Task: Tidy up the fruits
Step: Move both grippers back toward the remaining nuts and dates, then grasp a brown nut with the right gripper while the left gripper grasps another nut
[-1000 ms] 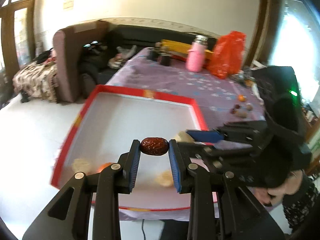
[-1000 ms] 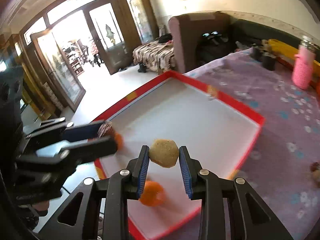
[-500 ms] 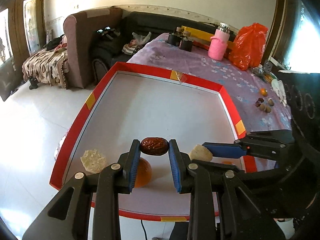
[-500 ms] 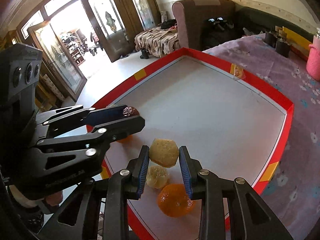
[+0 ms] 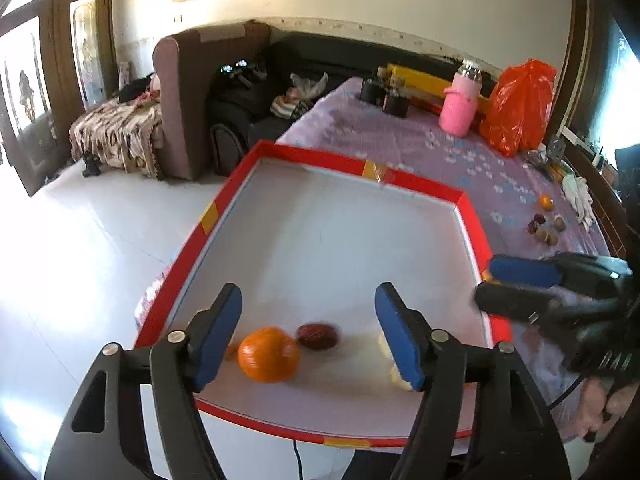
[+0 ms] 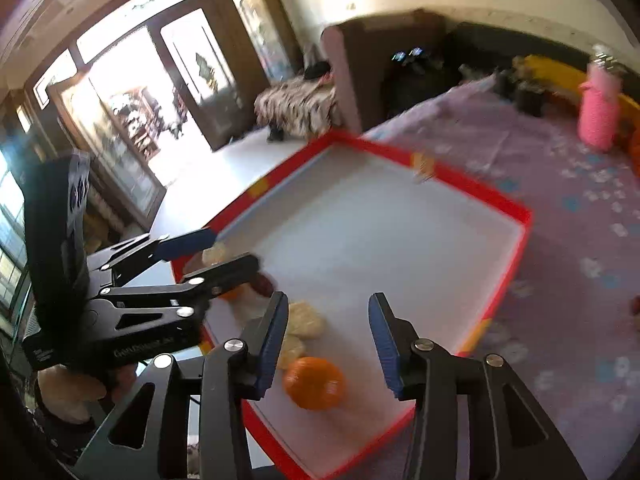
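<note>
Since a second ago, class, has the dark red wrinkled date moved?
Yes. The dark red wrinkled date has dropped from between the left gripper fingers onto the red-rimmed white tray, beside the orange tangerine.

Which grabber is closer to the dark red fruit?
Left. The left gripper is opening right above the red fruit in the tray; the right gripper is off by the tray's right rim.

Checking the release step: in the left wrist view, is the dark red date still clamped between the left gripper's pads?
No: the dark red date lies on the tray floor beside the orange, clear of the opening left gripper.
</note>
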A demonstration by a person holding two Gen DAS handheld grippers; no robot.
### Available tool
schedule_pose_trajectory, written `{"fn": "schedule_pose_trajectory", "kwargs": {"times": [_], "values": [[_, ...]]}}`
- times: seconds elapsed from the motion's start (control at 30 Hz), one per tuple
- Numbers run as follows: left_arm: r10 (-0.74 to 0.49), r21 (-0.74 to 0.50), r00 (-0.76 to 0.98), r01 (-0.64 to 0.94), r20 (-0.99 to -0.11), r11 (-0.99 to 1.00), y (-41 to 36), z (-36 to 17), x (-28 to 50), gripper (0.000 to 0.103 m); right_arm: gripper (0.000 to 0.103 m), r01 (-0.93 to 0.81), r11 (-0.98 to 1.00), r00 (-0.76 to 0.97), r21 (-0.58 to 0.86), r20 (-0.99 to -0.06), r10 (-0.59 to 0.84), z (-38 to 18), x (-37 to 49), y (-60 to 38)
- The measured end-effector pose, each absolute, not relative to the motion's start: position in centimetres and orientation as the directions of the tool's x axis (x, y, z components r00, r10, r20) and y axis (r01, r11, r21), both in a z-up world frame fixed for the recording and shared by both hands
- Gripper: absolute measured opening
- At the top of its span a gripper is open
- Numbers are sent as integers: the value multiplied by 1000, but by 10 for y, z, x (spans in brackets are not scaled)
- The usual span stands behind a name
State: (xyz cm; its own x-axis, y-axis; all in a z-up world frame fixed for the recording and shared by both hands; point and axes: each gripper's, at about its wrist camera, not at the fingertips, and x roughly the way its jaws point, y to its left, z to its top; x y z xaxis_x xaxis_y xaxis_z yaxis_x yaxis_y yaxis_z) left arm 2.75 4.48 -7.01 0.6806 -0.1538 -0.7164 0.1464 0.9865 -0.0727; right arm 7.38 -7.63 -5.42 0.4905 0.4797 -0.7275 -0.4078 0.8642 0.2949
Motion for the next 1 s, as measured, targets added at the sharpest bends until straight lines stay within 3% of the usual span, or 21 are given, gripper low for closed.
{"fn": "schedule_pose_trajectory", "kwargs": {"times": [0.17, 0.57, 0.8, 1.0], "values": [[-193, -64, 691, 208, -697, 976, 19, -54, 24, 77, 56, -320, 904, 581, 282, -695, 423, -35, 63, -132], [-337, -32, 611, 453, -717, 891, -111, -43, 44, 79, 60, 15, 974, 639, 224, -752, 163, -44, 24, -314], [-348, 10, 540, 551, -766, 834, -193, -58, 66, 79, 60, 47, 971, 620, 235, -769, 156, -65, 40, -348], [-346, 8, 505, 573, -790, 820, -214, -71, 78, 79, 58, 33, 979, 597, 203, -790, 144, -86, 75, -352]]}}
